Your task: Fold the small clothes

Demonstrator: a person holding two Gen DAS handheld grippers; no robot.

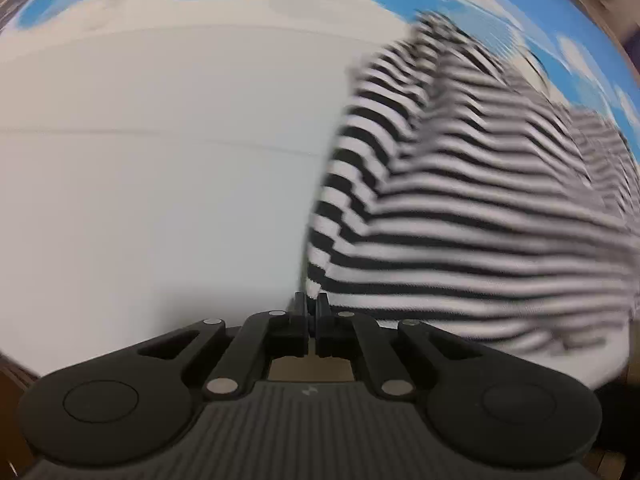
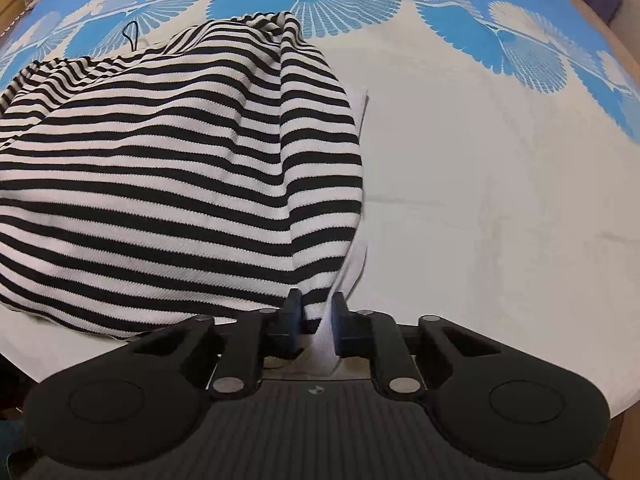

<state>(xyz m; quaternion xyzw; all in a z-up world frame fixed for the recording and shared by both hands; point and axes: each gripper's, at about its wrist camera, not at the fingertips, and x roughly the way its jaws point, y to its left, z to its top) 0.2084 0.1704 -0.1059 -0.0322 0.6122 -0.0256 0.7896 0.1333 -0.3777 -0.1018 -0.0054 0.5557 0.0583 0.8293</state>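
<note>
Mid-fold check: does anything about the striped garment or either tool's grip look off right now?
The striped garment is bunched in a rumpled heap on the white cloth, not flat. The right tool pinches its white hem. The left tool is shut at the garment's corner; blur hides whether it caught fabric.

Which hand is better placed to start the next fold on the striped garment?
Right. The right gripper already pinches the striped garment by its edge; the left gripper is shut at the garment's corner, with no cloth visibly caught.
</note>
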